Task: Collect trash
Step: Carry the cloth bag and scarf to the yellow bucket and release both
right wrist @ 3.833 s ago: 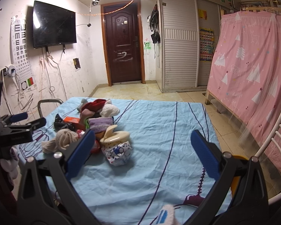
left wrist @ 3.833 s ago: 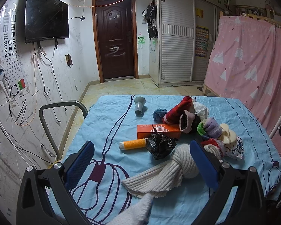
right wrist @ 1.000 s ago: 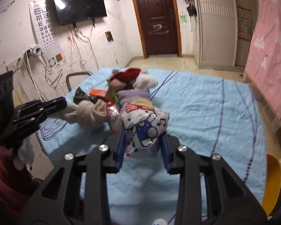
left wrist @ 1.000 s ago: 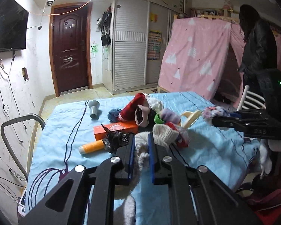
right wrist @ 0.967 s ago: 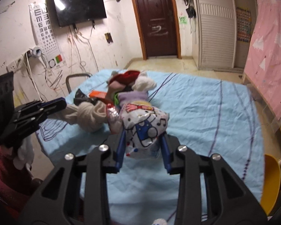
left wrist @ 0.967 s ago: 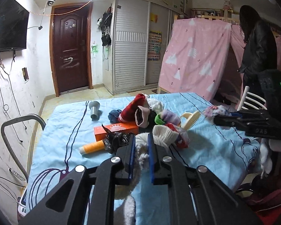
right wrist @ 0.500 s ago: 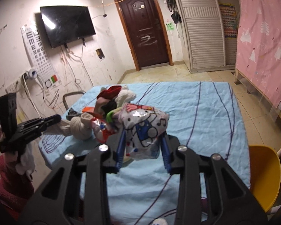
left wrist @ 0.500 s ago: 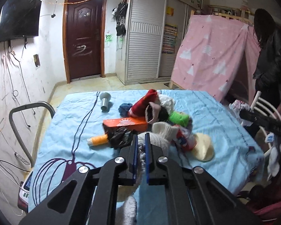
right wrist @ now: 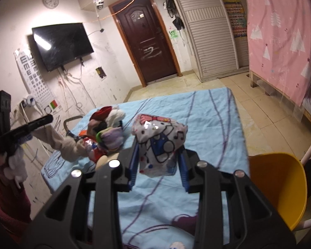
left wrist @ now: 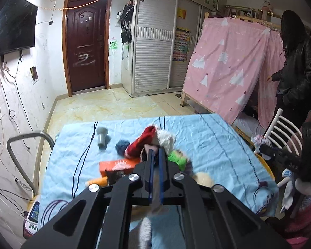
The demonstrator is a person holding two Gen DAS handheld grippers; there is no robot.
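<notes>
My left gripper (left wrist: 154,153) is shut on a cream knotted cloth (right wrist: 70,145). In the right wrist view the cloth hangs from that gripper (right wrist: 45,119) down to its knot above the blue bed sheet (right wrist: 213,112). My right gripper (right wrist: 158,161) is shut on a white pouch printed with a cartoon cat (right wrist: 159,139) and holds it above the bed. A yellow bin (right wrist: 277,186) stands just right of it, beside the bed. The left wrist view shows the right gripper (left wrist: 280,155) at the bed's right edge.
A pile on the bed holds a red sock (left wrist: 141,143), an orange box (left wrist: 116,166), a green roll (left wrist: 176,158), blue yarn (left wrist: 122,145) and a grey cup (left wrist: 102,137). A person in a black jacket (left wrist: 294,72) stands by the pink curtain. A white chair (left wrist: 284,128) is at the right.
The left gripper has risen with the cream cloth, pulling it off the bed. The right gripper has carried the printed pouch rightward, and the yellow bin has come into view.
</notes>
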